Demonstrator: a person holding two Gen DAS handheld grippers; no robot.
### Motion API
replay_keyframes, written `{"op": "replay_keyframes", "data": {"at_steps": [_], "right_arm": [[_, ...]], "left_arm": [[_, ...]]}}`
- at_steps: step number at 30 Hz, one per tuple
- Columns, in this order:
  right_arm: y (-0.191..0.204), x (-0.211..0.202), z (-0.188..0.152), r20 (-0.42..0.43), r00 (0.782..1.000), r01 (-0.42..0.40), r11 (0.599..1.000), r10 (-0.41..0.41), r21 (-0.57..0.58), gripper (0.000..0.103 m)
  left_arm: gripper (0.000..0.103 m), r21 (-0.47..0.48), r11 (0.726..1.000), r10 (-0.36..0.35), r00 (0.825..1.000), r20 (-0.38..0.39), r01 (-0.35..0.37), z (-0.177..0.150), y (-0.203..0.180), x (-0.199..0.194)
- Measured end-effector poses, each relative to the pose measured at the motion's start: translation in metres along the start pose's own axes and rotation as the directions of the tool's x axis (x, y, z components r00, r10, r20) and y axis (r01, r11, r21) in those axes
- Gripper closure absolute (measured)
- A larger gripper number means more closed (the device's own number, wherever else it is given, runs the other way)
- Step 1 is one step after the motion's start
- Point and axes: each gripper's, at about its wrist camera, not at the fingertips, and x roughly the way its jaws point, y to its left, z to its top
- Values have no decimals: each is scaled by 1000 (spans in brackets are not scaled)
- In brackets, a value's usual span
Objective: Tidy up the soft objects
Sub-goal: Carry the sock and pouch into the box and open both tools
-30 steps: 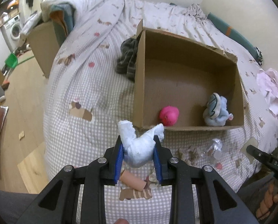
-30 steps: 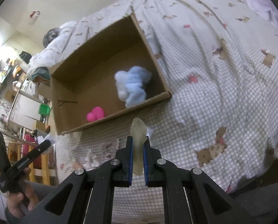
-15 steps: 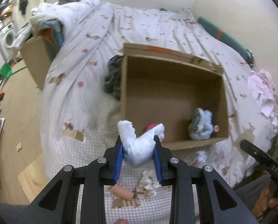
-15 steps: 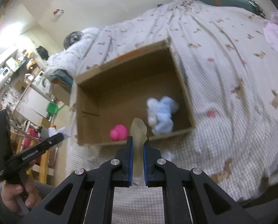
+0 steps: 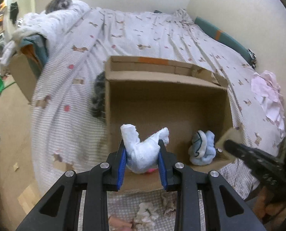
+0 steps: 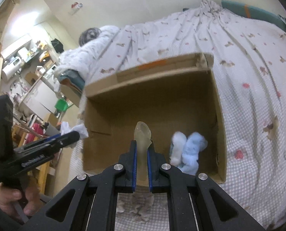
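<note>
So my left gripper [image 5: 143, 152] has its jaws clamped on a white sock [image 5: 143, 150], right gripper [image 6: 142, 154] squeezing a translucent floppy thing [image 6: 142, 134] (both over the cardboard box [image 5: 166, 100]).

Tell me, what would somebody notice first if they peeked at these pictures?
Probably the big cardboard box lying open on the bed, with a fluffy blue toy sitting in its near right corner. Right up close, the left gripper squeezes a white soft toy, and the right gripper pinches a pale see-through squishy thing, both at the box's near edge.
</note>
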Motion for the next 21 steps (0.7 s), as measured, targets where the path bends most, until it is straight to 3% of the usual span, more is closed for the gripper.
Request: {"op": "replay_keyframes", "data": {"at_steps": [4, 7, 10, 21], "right_arm": [[-9, 27, -6, -70, 997, 24, 999, -21, 48, 92], [-8, 41, -10, -107, 993, 52, 999, -50, 16, 92], [-8, 53, -12, -141, 989, 50, 999, -48, 9, 92], [-11, 70, -10, -181, 983, 42, 998, -34, 40, 92]], "left_arm": [[76, 9, 1000, 18, 1000, -8, -18, -9, 0, 22], [76, -29, 1000, 11, 999, -30, -11, -11, 5, 35], [76, 3, 999, 39, 999, -32, -39, -14, 1, 40], [76, 18, 999, 47, 997, -54, -46, -19, -2, 55]]}}
